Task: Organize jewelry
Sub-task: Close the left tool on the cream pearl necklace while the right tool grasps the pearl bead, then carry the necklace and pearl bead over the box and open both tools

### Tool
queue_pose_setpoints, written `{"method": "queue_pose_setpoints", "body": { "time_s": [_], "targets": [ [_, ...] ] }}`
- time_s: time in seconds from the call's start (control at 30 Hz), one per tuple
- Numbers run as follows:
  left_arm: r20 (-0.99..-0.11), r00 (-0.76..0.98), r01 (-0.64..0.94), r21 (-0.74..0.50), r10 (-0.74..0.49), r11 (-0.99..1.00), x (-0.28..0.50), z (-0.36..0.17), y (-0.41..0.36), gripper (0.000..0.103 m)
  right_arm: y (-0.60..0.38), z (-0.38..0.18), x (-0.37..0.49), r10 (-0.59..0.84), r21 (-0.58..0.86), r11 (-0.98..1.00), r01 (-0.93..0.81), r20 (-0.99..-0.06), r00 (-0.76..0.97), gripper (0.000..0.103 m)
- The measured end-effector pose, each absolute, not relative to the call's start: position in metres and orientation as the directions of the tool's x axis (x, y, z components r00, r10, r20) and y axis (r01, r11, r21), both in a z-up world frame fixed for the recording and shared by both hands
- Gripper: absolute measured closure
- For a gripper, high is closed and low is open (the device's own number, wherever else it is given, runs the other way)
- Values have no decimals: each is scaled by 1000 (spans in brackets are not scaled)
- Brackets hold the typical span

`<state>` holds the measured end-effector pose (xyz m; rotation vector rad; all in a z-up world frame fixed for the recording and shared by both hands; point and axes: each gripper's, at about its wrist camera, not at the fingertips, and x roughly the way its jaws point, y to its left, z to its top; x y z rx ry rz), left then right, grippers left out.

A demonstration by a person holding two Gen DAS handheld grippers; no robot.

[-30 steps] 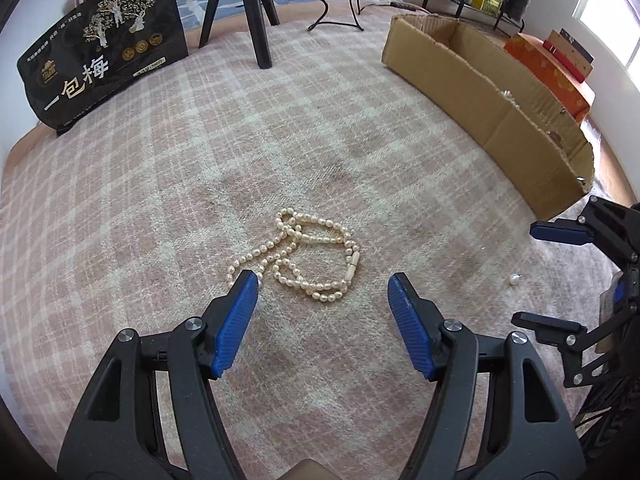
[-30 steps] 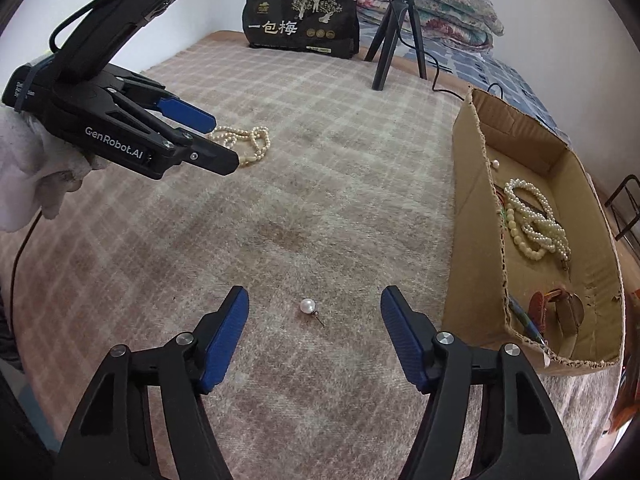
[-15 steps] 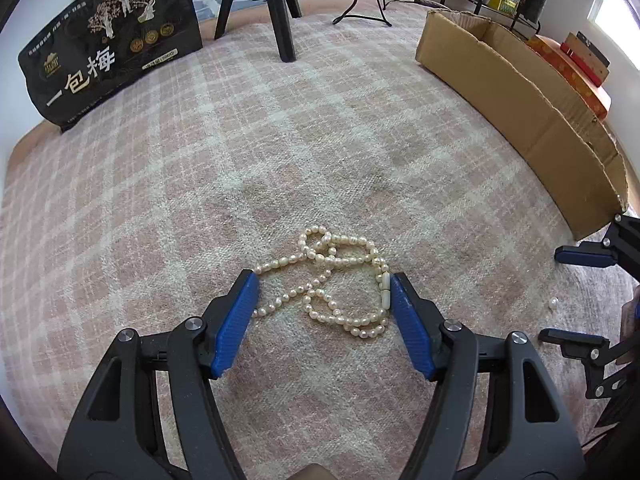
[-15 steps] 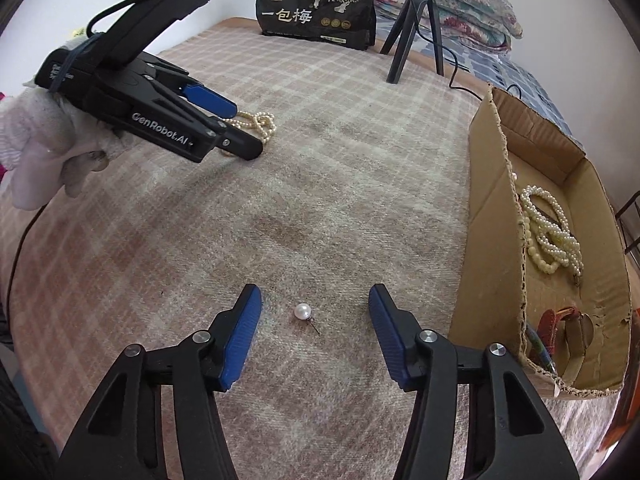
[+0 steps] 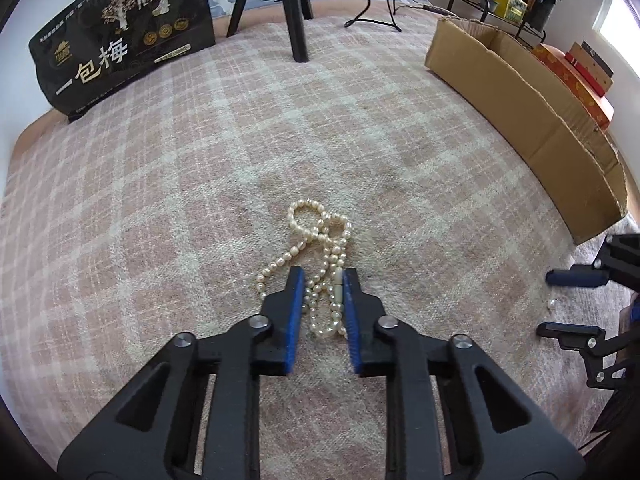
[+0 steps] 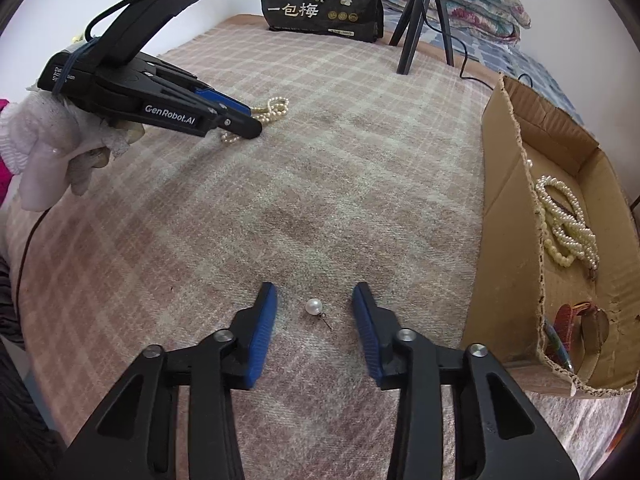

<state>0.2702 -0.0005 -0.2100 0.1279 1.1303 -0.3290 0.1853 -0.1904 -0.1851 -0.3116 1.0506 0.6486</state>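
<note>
A cream pearl necklace [image 5: 316, 236] lies bunched on the plaid blanket. My left gripper [image 5: 322, 280] is down on the blanket, its blue pads closed in around the near strands; it also shows in the right wrist view [image 6: 244, 118] over the necklace [image 6: 274, 106]. A single pearl stud earring [image 6: 314, 306] lies on the blanket between the pads of my right gripper [image 6: 315, 298], which is open and partly narrowed around it without touching. The earring shows small in the left wrist view [image 5: 552, 304].
A cardboard box [image 6: 508, 216] stands on the right and holds pearl strands [image 6: 568, 224] and other jewelry. A black bag with white characters [image 5: 120, 36] and a black tripod [image 5: 294, 20] stand at the far side. An orange box [image 5: 576, 84] lies beyond the cardboard box.
My left gripper moved forward over the necklace and closed its jaws around the strands. My right gripper lowered toward the earring and narrowed its jaws.
</note>
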Motion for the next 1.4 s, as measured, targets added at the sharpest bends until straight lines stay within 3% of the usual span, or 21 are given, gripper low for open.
{"method": "queue_pose_setpoints", "body": {
  "time_s": [0.3, 0.43, 0.83, 1.4],
  "targets": [
    [-900, 390, 318, -63, -192, 946, 268, -210, 2, 94, -193, -186, 185, 352, 89, 772, -630, -884, 307, 83],
    [-900, 391, 312, -69, -194, 948, 267, -210, 2, 95, -196, -186, 187, 352, 101, 778, -620, -887, 298, 96],
    [-886, 417, 293, -79, -202, 953, 257, -192, 10, 98, -192, -163, 178, 362, 74, 779, -622, -864, 350, 96],
    [-805, 533, 253, -141, -259, 957, 238, -119, 22, 98, -207, -104, 168, 411, 70, 802, -594, -786, 462, 96]
  ]
}}
